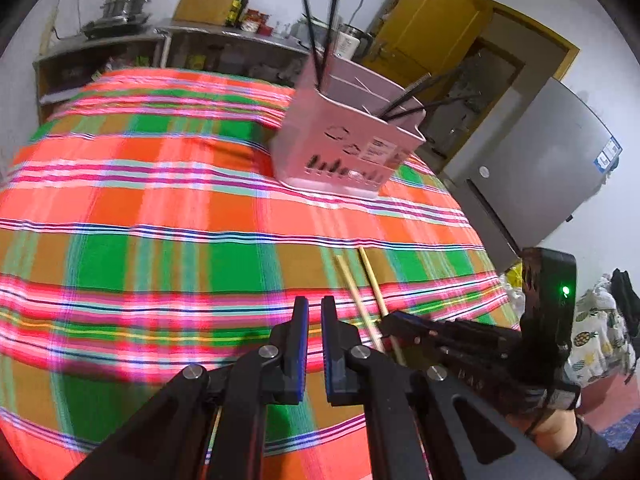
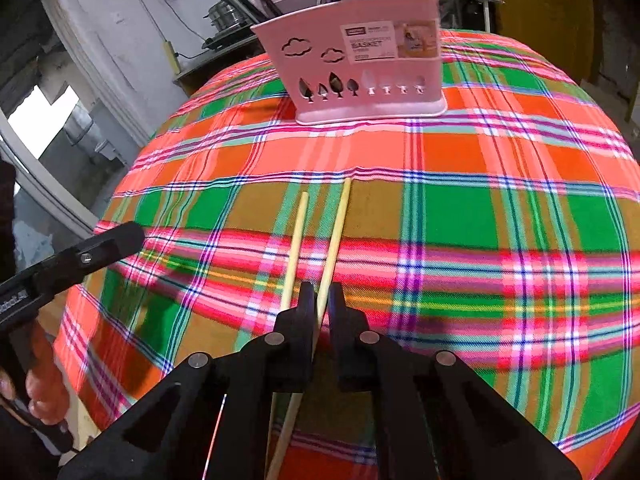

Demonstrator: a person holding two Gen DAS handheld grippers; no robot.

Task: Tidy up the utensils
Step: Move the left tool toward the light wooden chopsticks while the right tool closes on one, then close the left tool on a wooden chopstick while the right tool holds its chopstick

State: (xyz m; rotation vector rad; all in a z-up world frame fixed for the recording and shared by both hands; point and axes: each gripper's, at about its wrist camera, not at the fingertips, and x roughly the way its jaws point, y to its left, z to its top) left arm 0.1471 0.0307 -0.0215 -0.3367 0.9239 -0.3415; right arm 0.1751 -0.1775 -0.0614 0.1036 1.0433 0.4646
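Right wrist view: right gripper (image 2: pixel 322 300) pinching one of two bamboo chopsticks on the plaid cloth (image 2: pixel 500 220).

Fingers are pressed onto the right-hand chopstick (image 2: pixel 338 232) near its near end; the other chopstick (image 2: pixel 296 236) lies just beside it, outside the jaws. Both long axes run away from the camera, far tips pointing toward the pink utensil basket (image 2: pixel 360 80), which stands well apart and holds black chopsticks (image 1: pixel 320 36). Left gripper (image 1: pixel 315 320) hovers nearby, fingers narrowly parted, holding nothing. Risks, as judged: the grip sits far off centre, so the stick may pivot or droop when lifted; the neighbour may roll if nudged; a tilted stick could catch the basket rim.
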